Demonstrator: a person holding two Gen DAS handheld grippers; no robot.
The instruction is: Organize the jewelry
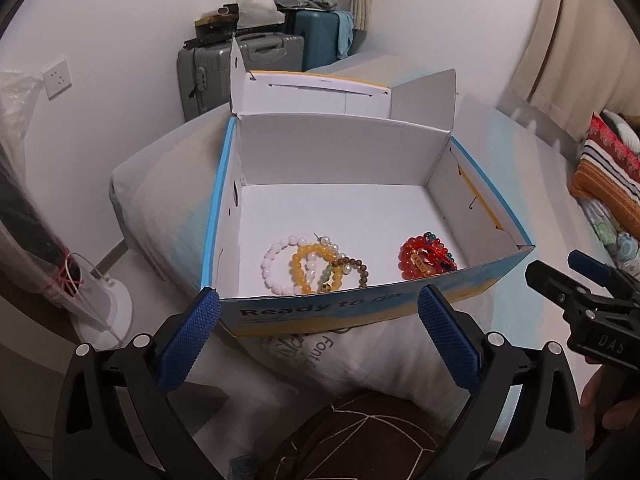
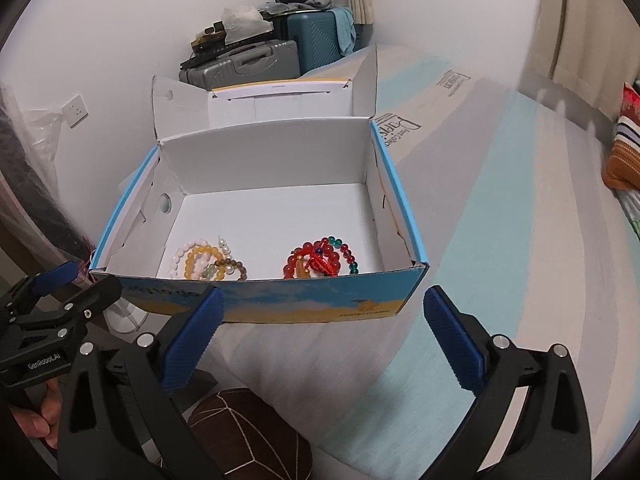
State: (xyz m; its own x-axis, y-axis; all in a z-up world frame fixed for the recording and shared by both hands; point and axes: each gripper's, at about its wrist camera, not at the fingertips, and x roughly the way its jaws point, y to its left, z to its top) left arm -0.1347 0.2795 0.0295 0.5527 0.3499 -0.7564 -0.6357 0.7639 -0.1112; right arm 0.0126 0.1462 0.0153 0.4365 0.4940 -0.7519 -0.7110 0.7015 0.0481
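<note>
Nearest, the left claw (image 1: pixel 319 304) and right claw (image 2: pixel 324 308) both gape open and empty before an open cardboard box (image 1: pixel 360 308) on the bed (image 2: pixel 500 240), with pale and yellow bracelets (image 1: pixel 308 266) beside red bracelets (image 1: pixel 426 258) inside, suitcases (image 1: pixel 248 64) beyond.

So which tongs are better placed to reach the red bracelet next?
Probably the right tongs: open, empty, and the red bracelet lies just beyond their gap, while the left tongs face the pale bracelet pile.
</note>
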